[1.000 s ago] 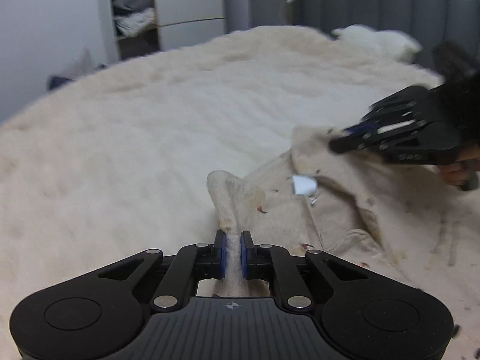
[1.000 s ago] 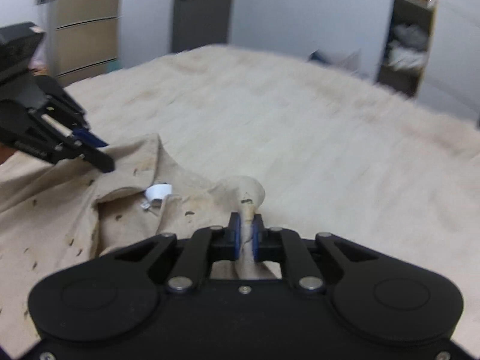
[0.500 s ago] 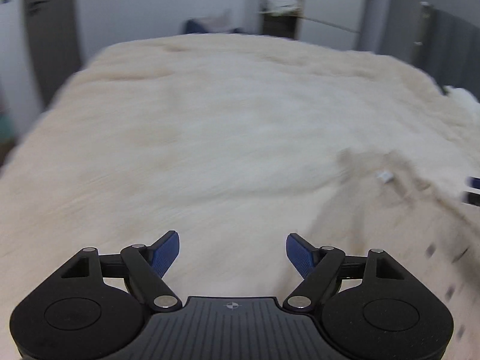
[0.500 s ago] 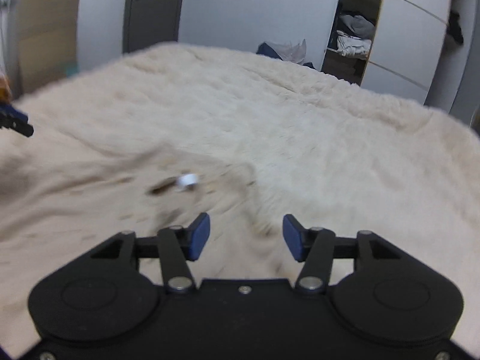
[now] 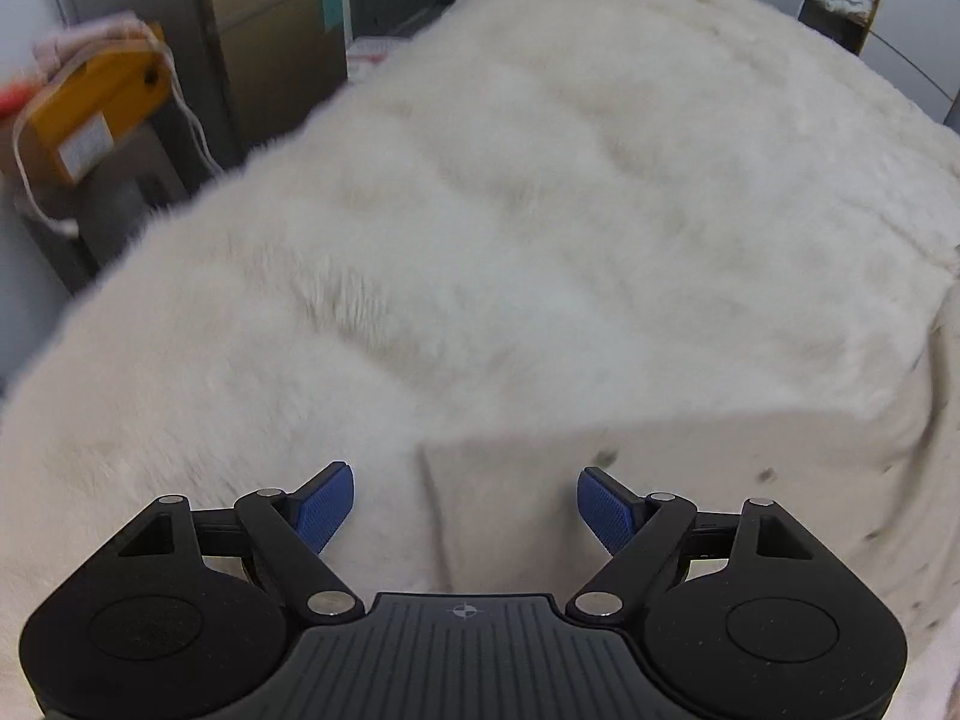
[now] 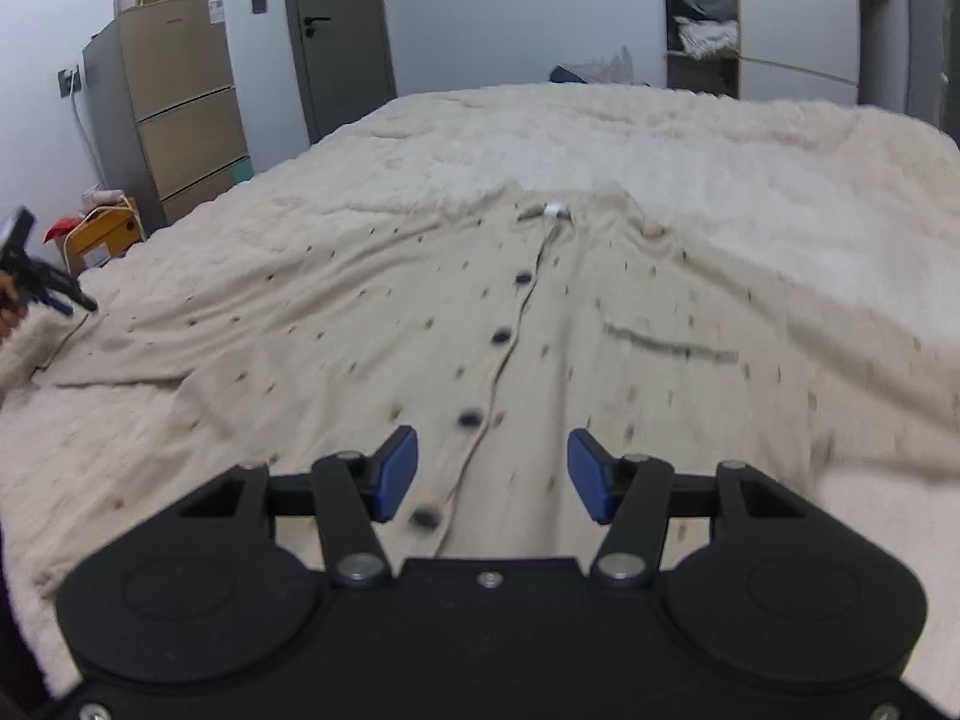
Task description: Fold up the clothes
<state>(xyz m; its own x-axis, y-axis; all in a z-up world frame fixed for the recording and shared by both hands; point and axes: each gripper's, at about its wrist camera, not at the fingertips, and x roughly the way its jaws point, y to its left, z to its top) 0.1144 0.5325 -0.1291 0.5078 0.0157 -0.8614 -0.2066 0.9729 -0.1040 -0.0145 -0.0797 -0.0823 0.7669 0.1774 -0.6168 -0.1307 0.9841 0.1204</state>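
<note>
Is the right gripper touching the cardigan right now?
Cannot tell. In the right wrist view the right gripper is open with the cardigan spread below it, holding nothing, but that angle doesn't show whether the fingertips rest on the fabric.

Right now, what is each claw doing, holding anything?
Left claw: open, holding nothing.
Right claw: open, holding nothing, above the cardigan.

Beige dark-flecked cardigan (image 6: 540, 312), dark buttons (image 6: 470, 418), cream fluffy blanket (image 5: 480, 210).
</note>
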